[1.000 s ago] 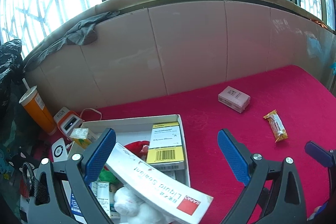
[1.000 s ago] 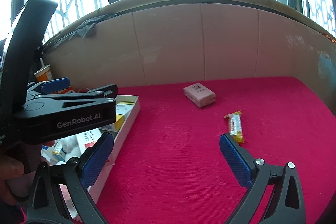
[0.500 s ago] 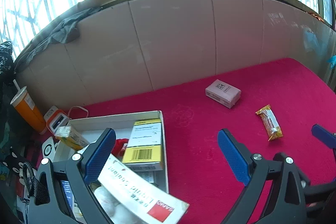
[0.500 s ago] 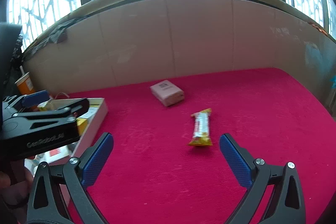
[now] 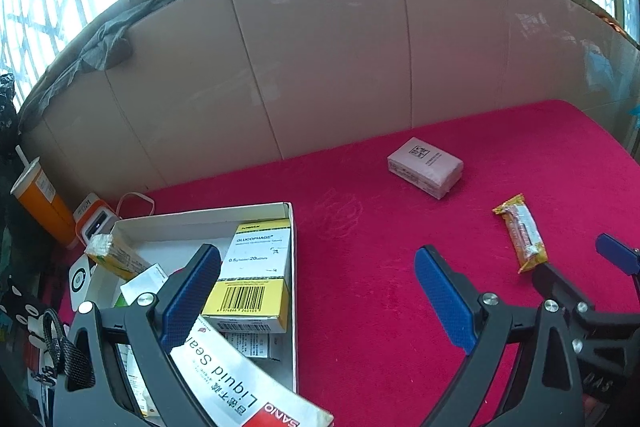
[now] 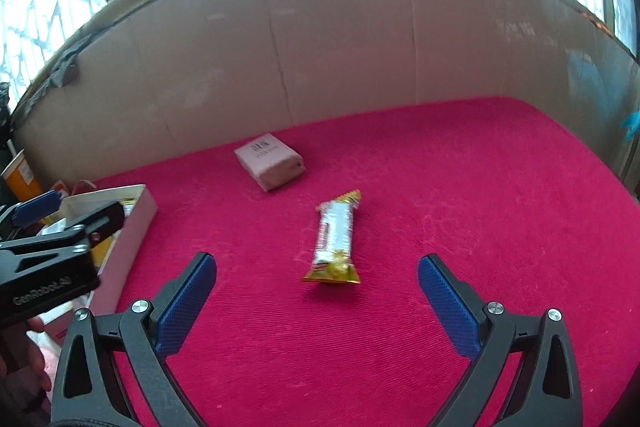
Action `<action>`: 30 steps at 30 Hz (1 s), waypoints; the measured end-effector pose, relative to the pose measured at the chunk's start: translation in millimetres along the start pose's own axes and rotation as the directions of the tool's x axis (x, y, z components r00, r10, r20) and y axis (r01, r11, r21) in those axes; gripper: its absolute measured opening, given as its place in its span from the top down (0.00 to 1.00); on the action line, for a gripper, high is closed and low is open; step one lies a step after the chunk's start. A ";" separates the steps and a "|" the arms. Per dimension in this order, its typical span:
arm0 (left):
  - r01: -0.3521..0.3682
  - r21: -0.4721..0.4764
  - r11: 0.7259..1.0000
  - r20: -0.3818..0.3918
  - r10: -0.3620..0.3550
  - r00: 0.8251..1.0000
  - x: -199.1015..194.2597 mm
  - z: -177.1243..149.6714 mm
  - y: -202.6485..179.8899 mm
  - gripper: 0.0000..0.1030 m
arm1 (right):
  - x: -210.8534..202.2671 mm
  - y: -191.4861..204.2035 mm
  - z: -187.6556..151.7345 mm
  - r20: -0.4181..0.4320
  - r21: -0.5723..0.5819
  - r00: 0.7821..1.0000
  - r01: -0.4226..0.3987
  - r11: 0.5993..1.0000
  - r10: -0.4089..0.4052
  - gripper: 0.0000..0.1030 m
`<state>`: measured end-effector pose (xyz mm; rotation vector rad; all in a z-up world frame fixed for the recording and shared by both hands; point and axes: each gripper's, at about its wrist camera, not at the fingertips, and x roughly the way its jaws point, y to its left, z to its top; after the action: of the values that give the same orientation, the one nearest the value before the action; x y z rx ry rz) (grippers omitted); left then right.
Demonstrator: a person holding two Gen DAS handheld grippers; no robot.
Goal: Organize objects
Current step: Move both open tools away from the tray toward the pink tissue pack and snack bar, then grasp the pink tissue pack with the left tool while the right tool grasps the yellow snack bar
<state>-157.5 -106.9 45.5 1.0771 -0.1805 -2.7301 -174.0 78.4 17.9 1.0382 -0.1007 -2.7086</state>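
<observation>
**Both grippers wide open, snack bar sitting right in front of the right one**

So here's the layout. The surface is covered in bright red cloth (image 6: 460, 187), with a beige padded backrest behind it and windows above that, so I honestly can't tell if it's a desk or some kind of bench seat.

The right gripper (image 6: 318, 301) has its blue pads spread wide with nothing between them. It's hovering over the red cloth, and the gold-wrapped snack bar (image 6: 336, 237) lies flat just ahead of it, roughly centred on the gap and pointing lengthwise away from the camera. A bit farther back and to the left is a pink packet (image 6: 270, 161), apart from the bar and also lying flat on the cloth.

The left gripper (image 5: 318, 301) is open as well, not holding anything. Its left finger is over the white cardboard box (image 5: 294, 267), which sits on the left side of the cloth. Inside the box there's a white and yellow Glucophage carton (image 5: 256, 271) against the right wall, plus a long white carton (image 5: 248, 383) with "Liquid Sea..." on it lying at a slant across the near end and sticking out over the edge. More small packets underneath, too jumbled to make out.

Off past the box on the far left is an orange paper cup (image 5: 38, 203) with a straw.

From the left wrist view you can see the snack bar (image 5: 522, 233) well to the right of the box, with the right gripper's tips just beside it.
</observation>
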 end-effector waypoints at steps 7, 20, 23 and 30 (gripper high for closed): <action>-0.009 -0.029 1.000 -0.046 0.008 0.999 18.1 8.0 -4.7 0.06 | 26.4 -22.5 2.7 -0.086 0.041 0.994 0.066 0.997 -0.062 0.00; -0.010 -0.168 0.986 -0.178 -0.020 0.984 65.1 32.0 -10.7 0.06 | 68.0 6.3 11.4 -0.145 -0.127 0.982 0.102 0.987 -0.120 0.28; -0.019 -0.213 0.977 -0.213 -0.028 0.977 81.8 37.4 -16.0 0.06 | 72.0 4.3 12.3 -0.156 -0.127 0.980 0.106 0.986 -0.125 0.31; -0.054 -0.293 0.955 -0.270 -0.029 0.962 118.3 52.7 -39.4 0.06 | 71.8 -1.0 15.3 -0.148 -0.151 0.982 0.094 0.984 -0.116 0.53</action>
<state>-283.7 -93.8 -1.8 1.3314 0.2573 -2.4558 -236.1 61.4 -17.5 1.2387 0.1787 -2.6668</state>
